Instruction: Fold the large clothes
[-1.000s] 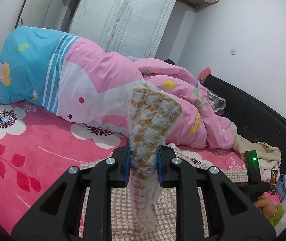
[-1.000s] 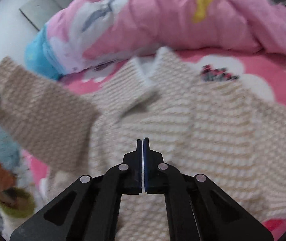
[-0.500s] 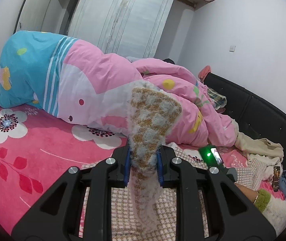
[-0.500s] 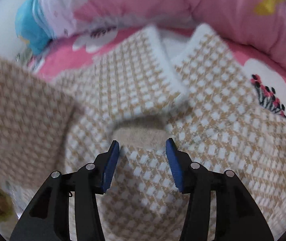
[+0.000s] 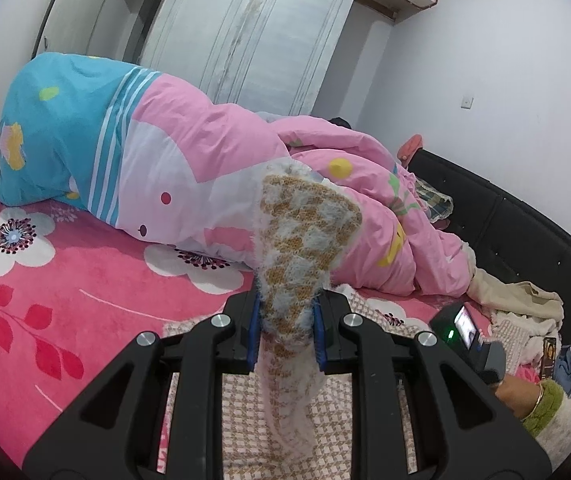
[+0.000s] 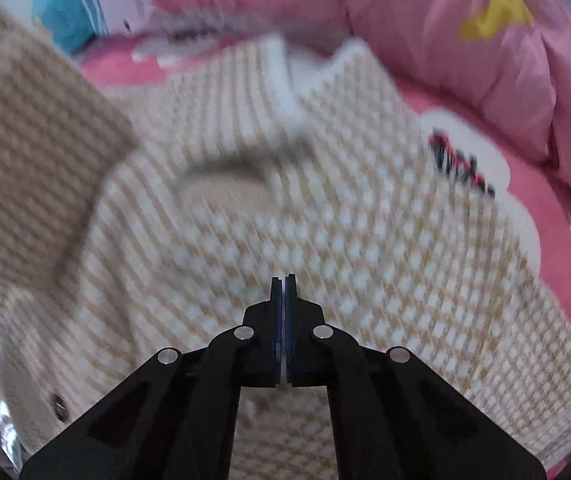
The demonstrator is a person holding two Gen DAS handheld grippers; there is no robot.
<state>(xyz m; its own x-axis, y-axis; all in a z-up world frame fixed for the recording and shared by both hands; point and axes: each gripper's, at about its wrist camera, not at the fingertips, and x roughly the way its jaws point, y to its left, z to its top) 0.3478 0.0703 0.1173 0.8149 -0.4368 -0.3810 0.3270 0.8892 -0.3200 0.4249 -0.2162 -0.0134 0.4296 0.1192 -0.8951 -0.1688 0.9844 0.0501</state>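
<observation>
A beige-and-white checked knit sweater (image 6: 345, 240) lies spread on the pink flowered bed, collar toward the duvet. My left gripper (image 5: 287, 334) is shut on a fuzzy bunched corner of the sweater (image 5: 305, 236), holding it up off the bed. Its lifted part shows as a raised flap (image 6: 25, 152) at the left of the right wrist view. My right gripper (image 6: 284, 320) is shut with nothing between its pads, hovering over the sweater's chest below the collar (image 6: 285, 80). That view is blurred by motion.
A bulky pink-and-blue duvet (image 5: 145, 160) is heaped across the far side of the bed. A black padded bed frame (image 5: 525, 232) runs along the right, with a pile of pale clothes (image 5: 525, 308) beside it. A person's hand (image 5: 525, 396) holds the other gripper's body at lower right.
My right gripper opened over the collar half a second ago, then shut again empty and shifted across the sweater while rolling. My left gripper kept still, holding the corner.
</observation>
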